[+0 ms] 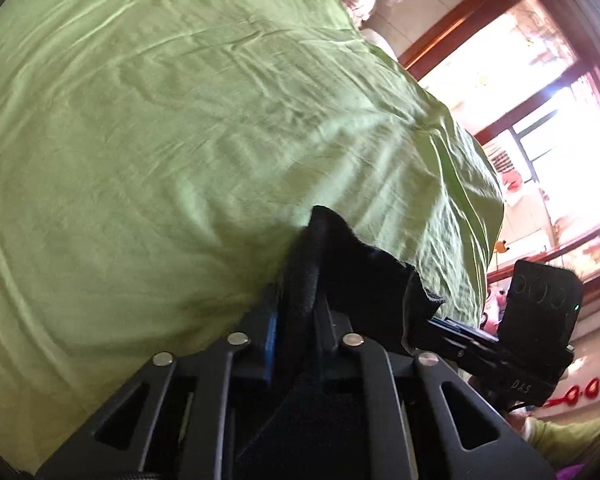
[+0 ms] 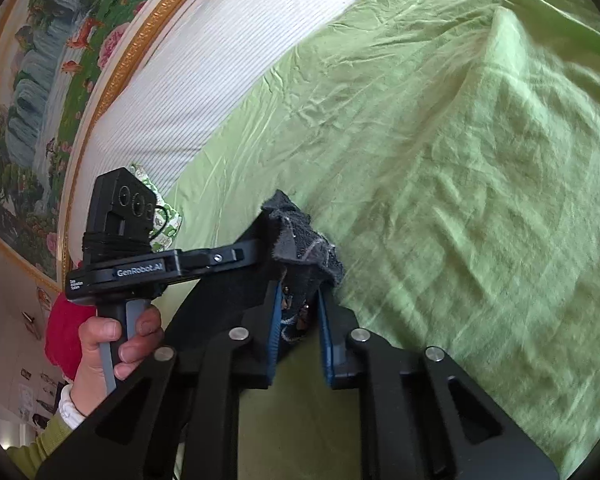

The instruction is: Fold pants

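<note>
- The left hand-held gripper (image 1: 300, 264) is pinched on a thick fold of the black pants (image 1: 364, 276); the cloth bunches up between its blue-padded fingers (image 1: 271, 336) and spills to the right of them.
- The right hand-held gripper (image 2: 300, 288) is pinched on another edge of the pants (image 2: 300, 236), a ragged grey-black hem with pale stitching standing up above its blue pads (image 2: 275, 320).
- The pants sit over the near edge of the bed (image 1: 160, 128), lifted off the green sheet (image 2: 460, 160) where the grippers hold them; a dark band of cloth runs between the two grippers.
- In the right wrist view the left hand-held gripper (image 2: 256, 254) comes in from the left of the pants, and a hand (image 2: 108, 344) is wrapped round its grey handle, with a white cuff and green sleeve (image 2: 36, 444) below.
- In the left wrist view the right hand-held gripper (image 1: 432, 324) reaches in from the right of the pants, its tips hidden in cloth.
- Beyond the bed, on the far side from the pants, stand a white ribbed headboard (image 2: 220, 60) and a gold-framed picture (image 2: 48, 92) of flowers and a waterfall.
- To the right of the bed in the left wrist view is a bright window (image 1: 540, 120) with a red-brown frame.
</note>
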The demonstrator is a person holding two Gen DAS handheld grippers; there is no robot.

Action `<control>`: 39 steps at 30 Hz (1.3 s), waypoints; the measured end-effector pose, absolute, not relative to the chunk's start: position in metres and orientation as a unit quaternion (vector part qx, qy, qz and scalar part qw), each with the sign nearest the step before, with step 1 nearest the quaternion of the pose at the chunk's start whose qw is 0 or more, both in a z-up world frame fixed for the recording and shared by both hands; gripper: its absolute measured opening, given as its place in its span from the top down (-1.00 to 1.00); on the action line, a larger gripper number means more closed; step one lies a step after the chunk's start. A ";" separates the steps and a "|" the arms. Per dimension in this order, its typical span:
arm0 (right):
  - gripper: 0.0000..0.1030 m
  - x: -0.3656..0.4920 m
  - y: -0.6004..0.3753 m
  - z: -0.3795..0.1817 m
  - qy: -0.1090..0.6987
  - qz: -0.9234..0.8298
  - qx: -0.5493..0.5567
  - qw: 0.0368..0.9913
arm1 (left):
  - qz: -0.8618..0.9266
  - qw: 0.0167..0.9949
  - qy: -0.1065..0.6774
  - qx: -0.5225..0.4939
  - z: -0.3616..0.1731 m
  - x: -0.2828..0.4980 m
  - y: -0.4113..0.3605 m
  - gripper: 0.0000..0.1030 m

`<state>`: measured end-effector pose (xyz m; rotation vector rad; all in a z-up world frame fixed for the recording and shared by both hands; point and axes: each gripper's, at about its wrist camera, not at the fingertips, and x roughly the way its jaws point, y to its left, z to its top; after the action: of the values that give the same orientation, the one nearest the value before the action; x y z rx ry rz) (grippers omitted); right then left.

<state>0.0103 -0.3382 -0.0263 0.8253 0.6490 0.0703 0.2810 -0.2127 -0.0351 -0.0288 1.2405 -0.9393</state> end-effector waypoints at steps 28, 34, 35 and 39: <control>0.70 0.024 -0.207 0.060 0.240 0.344 0.353 0.836 | -0.419 0.793 0.405 -0.175 0.062 0.166 -0.030 0.83; 0.70 0.043 -0.164 0.041 0.284 0.382 0.346 0.808 | -0.385 0.800 0.403 -0.223 0.037 0.153 0.014 0.83; 0.70 0.046 -0.159 0.037 0.291 0.386 0.345 0.805 | -0.379 0.800 0.404 -0.232 0.031 0.152 0.022 0.83; 0.70 0.059 -0.140 0.017 0.318 0.398 0.344 0.789 | -0.350 0.804 0.410 -0.250 0.009 0.146 0.048 0.83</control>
<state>0.0585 -0.1399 0.0167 0.7416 0.6850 0.8574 0.1460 0.0479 0.0092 -0.5349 0.8785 -0.7501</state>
